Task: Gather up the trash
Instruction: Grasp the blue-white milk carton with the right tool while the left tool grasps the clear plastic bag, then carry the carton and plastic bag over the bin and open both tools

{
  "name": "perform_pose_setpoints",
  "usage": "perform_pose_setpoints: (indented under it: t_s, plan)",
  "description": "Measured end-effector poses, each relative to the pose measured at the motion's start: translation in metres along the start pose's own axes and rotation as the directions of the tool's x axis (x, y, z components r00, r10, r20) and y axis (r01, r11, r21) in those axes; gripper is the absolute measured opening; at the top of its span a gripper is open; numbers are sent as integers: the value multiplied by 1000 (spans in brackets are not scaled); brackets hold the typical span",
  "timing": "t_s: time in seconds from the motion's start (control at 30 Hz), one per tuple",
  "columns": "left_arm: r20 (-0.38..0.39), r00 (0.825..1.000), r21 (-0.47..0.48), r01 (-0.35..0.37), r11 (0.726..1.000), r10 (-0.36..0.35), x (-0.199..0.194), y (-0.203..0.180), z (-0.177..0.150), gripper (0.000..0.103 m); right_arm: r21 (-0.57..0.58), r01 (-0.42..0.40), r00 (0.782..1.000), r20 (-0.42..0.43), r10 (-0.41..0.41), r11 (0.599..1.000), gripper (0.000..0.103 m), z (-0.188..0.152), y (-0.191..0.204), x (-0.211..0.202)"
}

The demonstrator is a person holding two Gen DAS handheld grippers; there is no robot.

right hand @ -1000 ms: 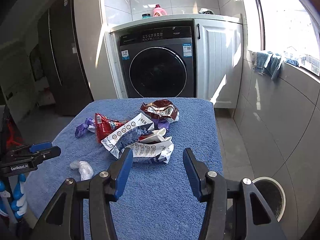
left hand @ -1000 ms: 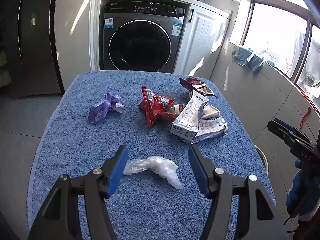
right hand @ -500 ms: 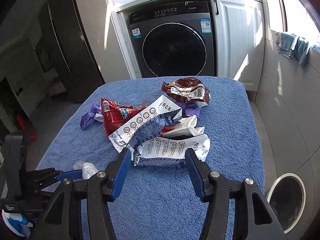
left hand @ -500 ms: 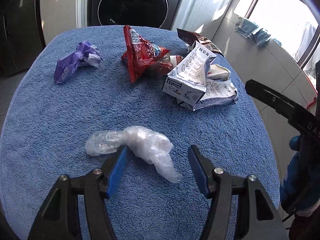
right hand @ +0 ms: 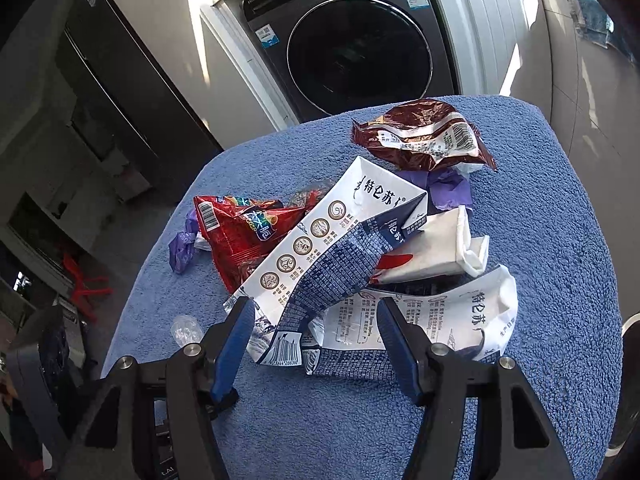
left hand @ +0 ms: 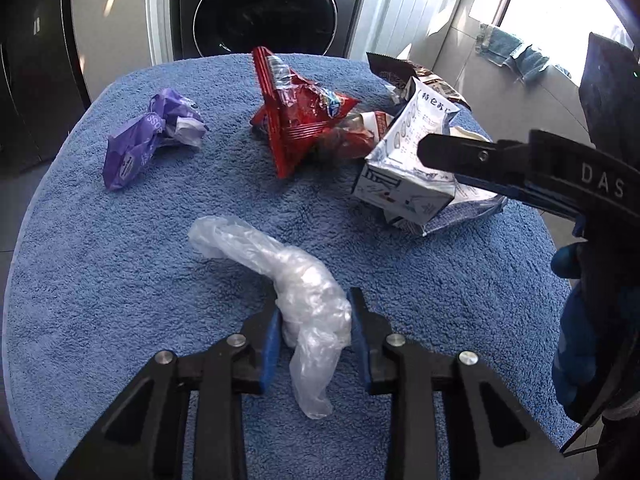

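A crumpled clear plastic bag (left hand: 280,276) lies on the blue towel-covered table (left hand: 120,280). My left gripper (left hand: 314,320) is shut on its near end. Farther back lie a purple wrapper (left hand: 148,140), a red snack bag (left hand: 296,116) and flattened blue-and-white milk cartons (left hand: 404,160). In the right wrist view my right gripper (right hand: 316,322) is open, its fingers straddling the near edge of the milk cartons (right hand: 332,264). A brown wrapper (right hand: 424,136) and a white carton (right hand: 432,248) lie behind them. The right gripper also shows in the left wrist view (left hand: 480,164).
A dark front-loading washing machine (right hand: 352,48) stands behind the table beside a white cabinet (left hand: 412,8). A round bin (right hand: 630,376) sits on the floor at the table's right. A dark refrigerator (right hand: 100,92) stands at the left. The table edges fall off close on all sides.
My left gripper moved forward and closed on the clear plastic bag. My right gripper moved forward and down until its open fingers reached the milk cartons.
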State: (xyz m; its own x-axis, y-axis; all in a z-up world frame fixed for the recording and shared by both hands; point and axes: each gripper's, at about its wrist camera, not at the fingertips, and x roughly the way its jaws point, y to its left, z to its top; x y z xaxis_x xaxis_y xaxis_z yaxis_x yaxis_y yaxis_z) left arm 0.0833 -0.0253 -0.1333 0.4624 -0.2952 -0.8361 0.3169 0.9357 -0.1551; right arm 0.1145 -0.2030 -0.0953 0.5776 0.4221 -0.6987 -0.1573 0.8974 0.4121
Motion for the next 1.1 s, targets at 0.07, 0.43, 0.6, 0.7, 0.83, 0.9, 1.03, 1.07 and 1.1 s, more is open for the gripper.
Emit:
perform_pose_setpoints:
  t_s: [0.07,0.43,0.6,0.7,0.83,0.9,1.03,1.07,1.1]
  plan:
    - [6,1000,-6,3,1000,-3,-2,5,1,28,25,-12,1000,-11,12,1000,61,4,-2,5]
    - [81,997,-70,12,997,-6,-31,36,-4,27,158,-70,997,-24,74,985,55,14,-5,22]
    - [110,994,-77,16,997,-7,-46,42,-8,27,201,-107,993,-18,113,974,27,10,-12,18]
    - [131,991,-75,23,997,-13,-56,43,-11,27,182,-125,992,0,127,975,26,6,-10,6]
    - [167,986,-71,39,997,-27,-73,40,-8,27,158,-185,983,31,183,970,25,-3,-6,-17]
    - [184,982,-67,44,997,-31,-82,37,-7,27,155,-223,975,47,218,962,25,-7,-7,-30]
    - [215,976,-40,41,998,-32,-99,28,-6,27,135,-250,967,88,239,959,25,-18,-5,-60]
    - [224,974,-25,36,999,-30,-104,24,-4,27,128,-252,965,101,240,959,25,-19,-5,-68]
    - [233,972,-7,32,999,-30,-107,19,-2,27,120,-252,964,116,238,960,25,-22,-8,-80]
